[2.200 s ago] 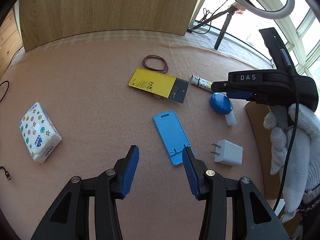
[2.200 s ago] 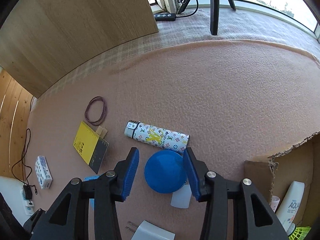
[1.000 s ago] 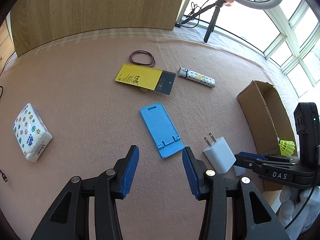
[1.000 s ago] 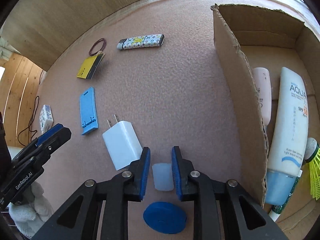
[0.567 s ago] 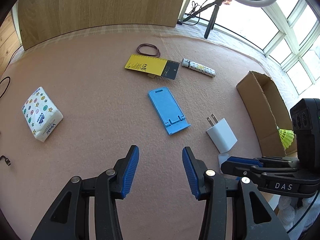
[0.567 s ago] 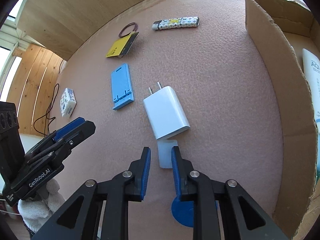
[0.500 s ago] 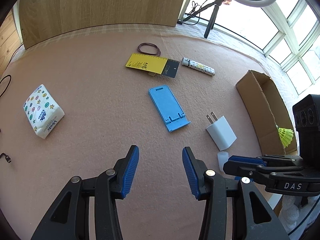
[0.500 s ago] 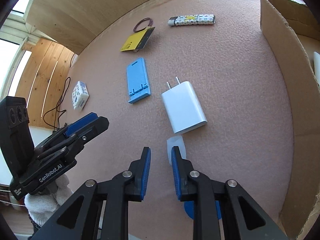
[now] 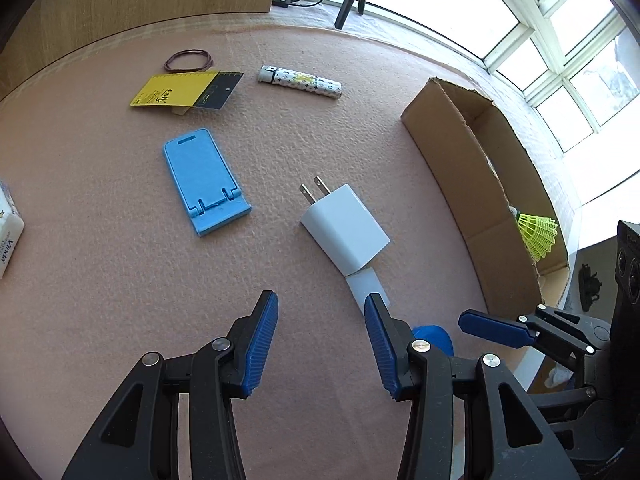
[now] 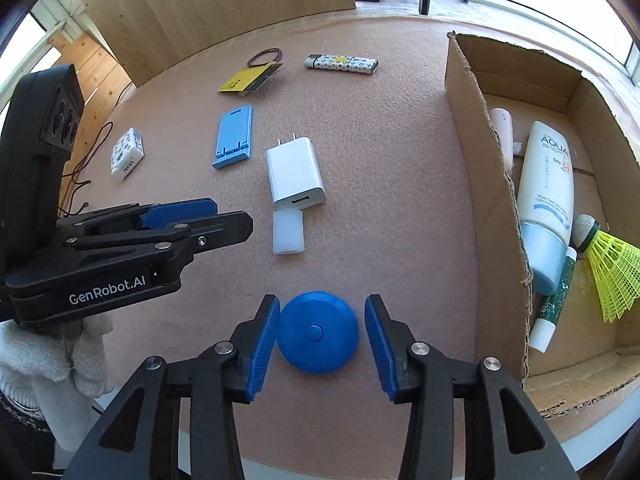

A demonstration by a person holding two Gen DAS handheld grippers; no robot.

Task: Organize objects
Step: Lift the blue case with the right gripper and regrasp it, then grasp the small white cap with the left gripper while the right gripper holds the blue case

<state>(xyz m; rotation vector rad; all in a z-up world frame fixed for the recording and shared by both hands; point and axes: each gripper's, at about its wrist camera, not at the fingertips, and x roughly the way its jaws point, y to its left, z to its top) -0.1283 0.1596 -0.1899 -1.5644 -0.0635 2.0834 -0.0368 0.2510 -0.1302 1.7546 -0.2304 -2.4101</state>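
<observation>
While sunscreen (image 10: 546, 196) and shuttlecock (image 10: 614, 268) already lie in the cardboard box (image 10: 496, 184) at the desk's right edge, the right gripper (image 10: 320, 332), jaws just opened, straddles the blue disc (image 10: 318, 330); the left gripper (image 9: 318, 334) gapes empty; charger (image 10: 294, 172) and others remain.

Pink-beige felt mat (image 10: 400, 160) fills both frames; on it a plain white charger (image 10: 294, 174), translucent white cap (image 10: 287, 232), solid blue round disc (image 10: 318, 332), light blue phone stand (image 10: 235, 136), yellow-and-black card (image 9: 188, 89), dark maroon rubber band (image 9: 188, 60) at upper left, white lighter (image 10: 342, 64) with multicolour monogram print, and white tissue pack (image 10: 128, 153) with coloured dots and stars. Brown cardboard box (image 10: 472, 128) at right holds a white-and-pale-blue tube (image 10: 546, 196), a pale pink tube (image 10: 502, 136) and a neon yellow shuttlecock (image 10: 612, 268). Both the right gripper (image 10: 320, 336) and left gripper (image 9: 318, 334) are black with blue ribbed pads (image 10: 262, 344), and the glove (image 10: 48, 364) at lower left is white knit.
</observation>
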